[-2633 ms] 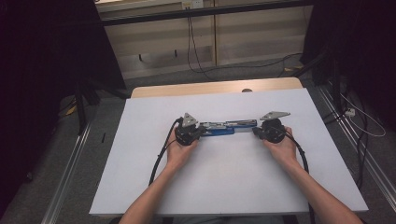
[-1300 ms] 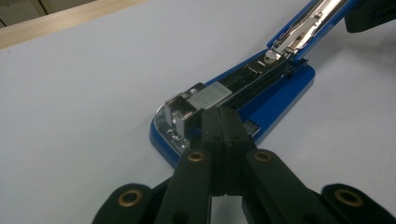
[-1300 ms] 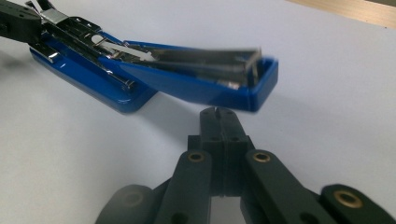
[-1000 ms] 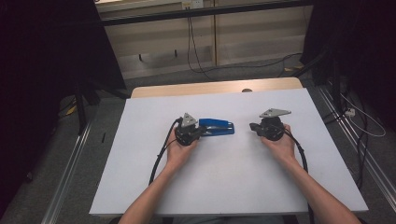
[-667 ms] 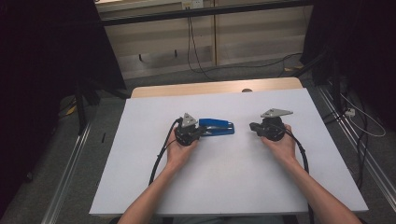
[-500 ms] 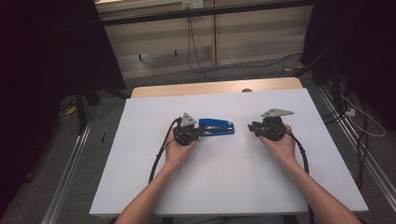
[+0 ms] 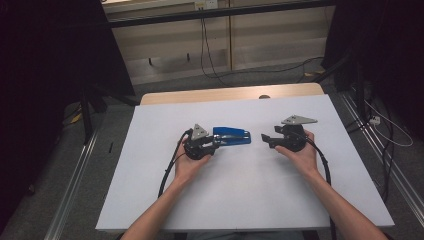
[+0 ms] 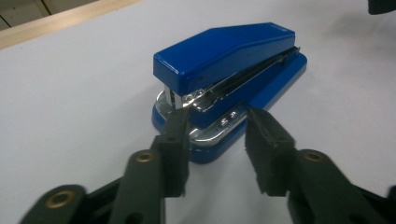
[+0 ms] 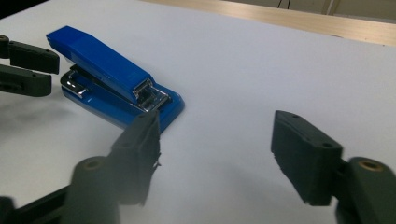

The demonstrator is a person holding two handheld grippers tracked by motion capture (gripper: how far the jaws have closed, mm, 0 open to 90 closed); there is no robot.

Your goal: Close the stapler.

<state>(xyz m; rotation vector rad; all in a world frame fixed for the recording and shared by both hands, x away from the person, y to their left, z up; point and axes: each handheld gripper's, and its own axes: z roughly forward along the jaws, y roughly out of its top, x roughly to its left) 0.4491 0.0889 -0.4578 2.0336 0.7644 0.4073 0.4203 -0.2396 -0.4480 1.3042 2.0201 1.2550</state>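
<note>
My left gripper (image 8: 217, 135) has its jaws narrowly parted around the hinge end of the glossy blue metal-and-plastic stapler (image 8: 229, 79), not visibly clamped on it. My right gripper (image 9: 215, 158) stands wide, off the stapler's nose. The stapler lies at centre frame on the white worktop (image 7: 240, 200) in the high view. If I close off-centre, I judge the base could skid or pivot away. The left gripper view shows the chrome hinge; the high view hides it.
</note>
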